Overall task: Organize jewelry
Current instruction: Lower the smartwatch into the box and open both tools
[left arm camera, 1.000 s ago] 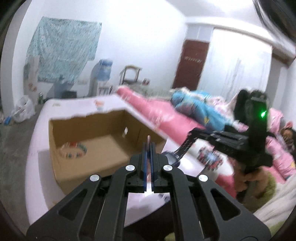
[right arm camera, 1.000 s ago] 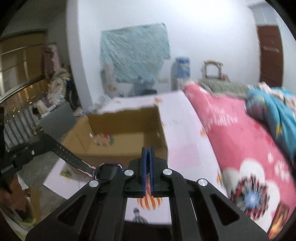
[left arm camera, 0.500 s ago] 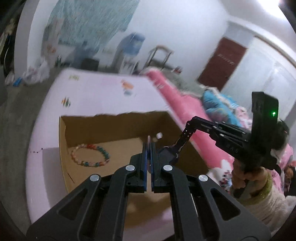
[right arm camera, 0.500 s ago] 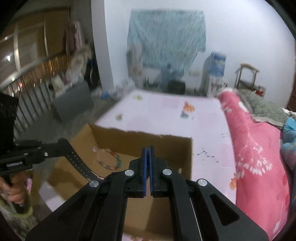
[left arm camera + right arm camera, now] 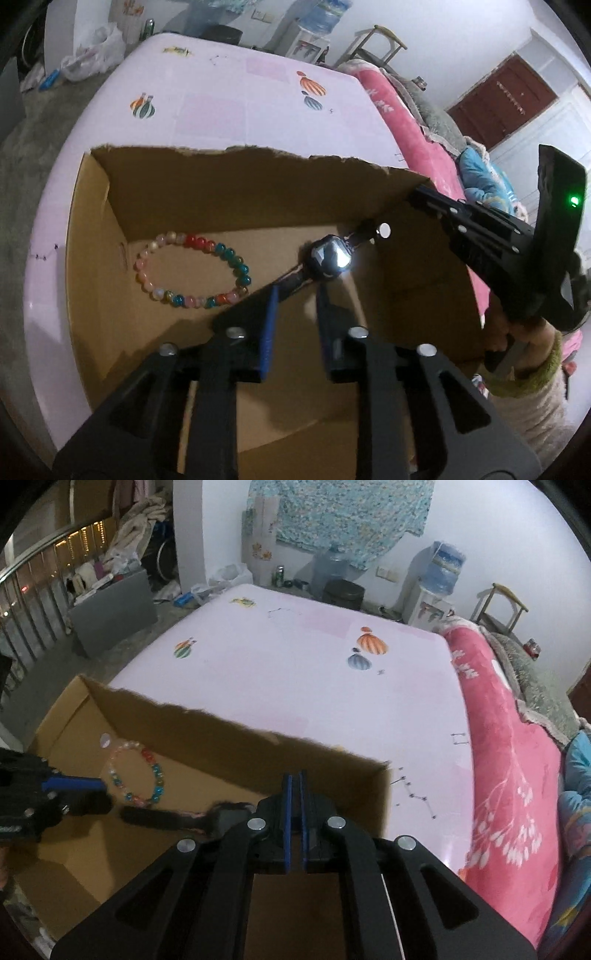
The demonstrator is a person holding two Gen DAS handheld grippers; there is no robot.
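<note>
An open cardboard box [image 5: 221,192] stands on the pale pink table. A bracelet of coloured beads [image 5: 236,267] lies on its floor at the left. A black-strapped watch [image 5: 328,258] with a shiny face hangs low inside the box. My right gripper [image 5: 369,230] reaches in from the right, shut on one strap end. My left gripper [image 5: 297,293] is opening; the other strap end lies loose just ahead of its blue pads. In the right wrist view the watch [image 5: 225,816] sits left of my right gripper [image 5: 294,777], and my left gripper [image 5: 105,794] is beside the bracelet [image 5: 157,775].
The table top [image 5: 295,672] with balloon prints stretches beyond the box's torn far wall [image 5: 221,746]. A pink flowered blanket [image 5: 517,775] lies along the right. A hand in a green-cuffed sleeve [image 5: 524,336] holds the right gripper. A grey bin [image 5: 110,609] stands on the floor.
Both grippers have tipped down and moved over the box, carrying the watch inside. The left jaws, shut before, now stand apart and the strap end is free.
</note>
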